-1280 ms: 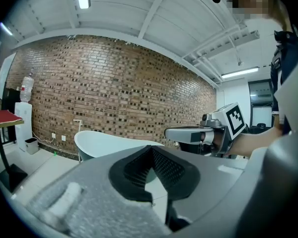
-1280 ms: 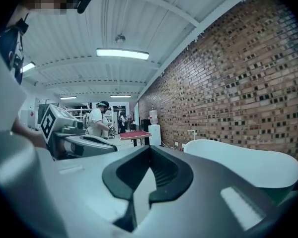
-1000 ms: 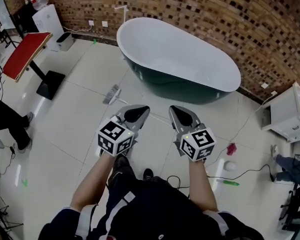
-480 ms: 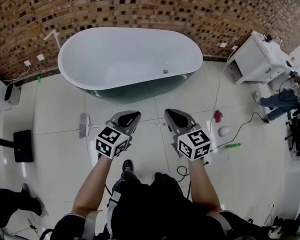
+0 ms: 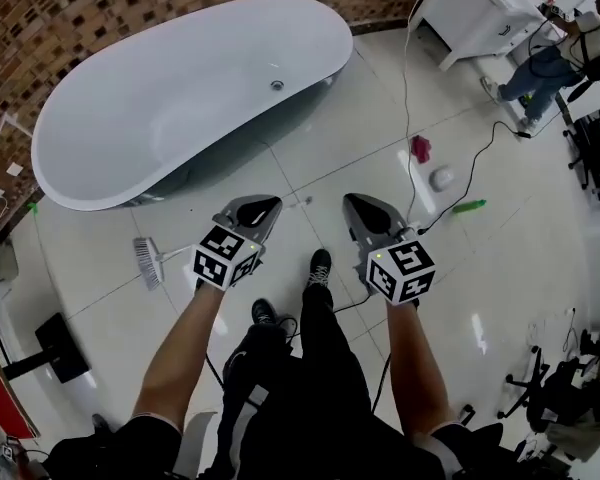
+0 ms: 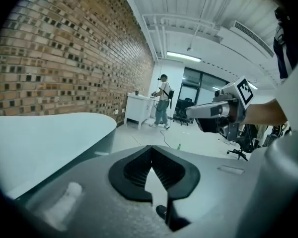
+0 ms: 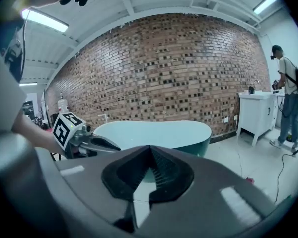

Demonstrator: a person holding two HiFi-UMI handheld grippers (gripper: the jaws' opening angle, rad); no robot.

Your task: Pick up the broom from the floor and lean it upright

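Broom (image 5: 144, 262) flat on the floor at left of frame, just below the bathtub (image 5: 180, 88).
Left gripper (image 5: 264, 206) mid-frame, jaws together, empty; right gripper (image 5: 358, 206) alongside, jaws together too, nothing held.

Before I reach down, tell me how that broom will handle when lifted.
The broom looks stiff and probably light: thin straight handle, small brush head. Gripped at the far end, it may tip head-down. Leaned upright, it could slide on the glossy tiles.
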